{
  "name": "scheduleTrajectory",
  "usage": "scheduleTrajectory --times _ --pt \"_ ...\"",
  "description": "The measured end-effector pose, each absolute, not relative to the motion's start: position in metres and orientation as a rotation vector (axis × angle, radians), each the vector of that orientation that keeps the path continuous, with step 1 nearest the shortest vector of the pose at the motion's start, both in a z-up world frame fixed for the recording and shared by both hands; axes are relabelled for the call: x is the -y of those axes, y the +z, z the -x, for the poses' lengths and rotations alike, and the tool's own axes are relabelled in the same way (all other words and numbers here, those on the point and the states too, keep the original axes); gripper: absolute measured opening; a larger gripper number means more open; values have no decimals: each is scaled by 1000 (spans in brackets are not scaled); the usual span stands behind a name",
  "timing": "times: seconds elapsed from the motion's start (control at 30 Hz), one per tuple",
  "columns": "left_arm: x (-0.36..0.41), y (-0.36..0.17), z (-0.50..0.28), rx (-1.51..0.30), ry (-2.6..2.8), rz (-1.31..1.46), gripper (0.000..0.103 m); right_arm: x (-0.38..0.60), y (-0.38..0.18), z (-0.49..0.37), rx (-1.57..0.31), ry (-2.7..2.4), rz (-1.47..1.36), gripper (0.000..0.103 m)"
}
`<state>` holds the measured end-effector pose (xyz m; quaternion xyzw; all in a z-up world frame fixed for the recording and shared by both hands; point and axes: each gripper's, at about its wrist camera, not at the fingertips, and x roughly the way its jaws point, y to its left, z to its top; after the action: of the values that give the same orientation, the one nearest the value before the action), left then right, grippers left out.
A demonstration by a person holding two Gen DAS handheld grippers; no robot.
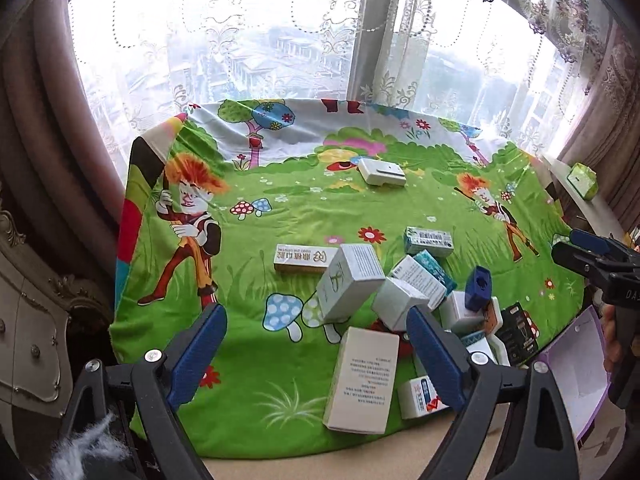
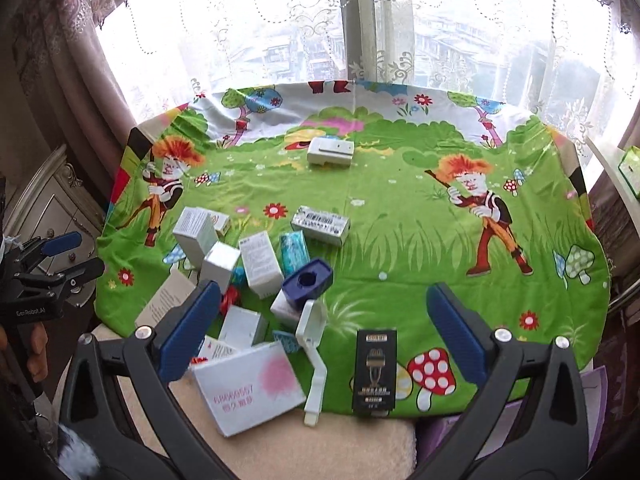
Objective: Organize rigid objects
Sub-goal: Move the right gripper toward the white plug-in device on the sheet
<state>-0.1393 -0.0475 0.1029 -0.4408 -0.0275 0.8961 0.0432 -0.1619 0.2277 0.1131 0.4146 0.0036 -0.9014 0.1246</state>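
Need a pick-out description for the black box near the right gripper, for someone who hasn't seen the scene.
Start at the green cartoon tablecloth and go to its near edge, right of the jumble of white boxes. The black box lies flat there, next to the printed red spotted mushroom, between the fingers of the right hand-held gripper. It is the only black carton with gold print; its neighbours are white or blue.

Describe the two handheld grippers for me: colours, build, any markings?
Both match: black skeletal frames with cut-out arms and silver pivot screws, each carrying two blue textured finger pads. The left gripper, seen from the right wrist view, reads "GenRobot.AI" in white on its body. The right gripper shows partial white lettering. No cables or sleeves visible.
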Motion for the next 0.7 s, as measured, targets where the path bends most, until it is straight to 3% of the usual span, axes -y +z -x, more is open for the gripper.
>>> scheduleTrajectory --times 0.33,0.7 --pt "78 92 232 263 2710 1425 93 -199 98 274 2 -2545 -1283 103" --pt "66 40 285 227 2663 1499 93 -182 29 384 29 -2456 -1451 103"
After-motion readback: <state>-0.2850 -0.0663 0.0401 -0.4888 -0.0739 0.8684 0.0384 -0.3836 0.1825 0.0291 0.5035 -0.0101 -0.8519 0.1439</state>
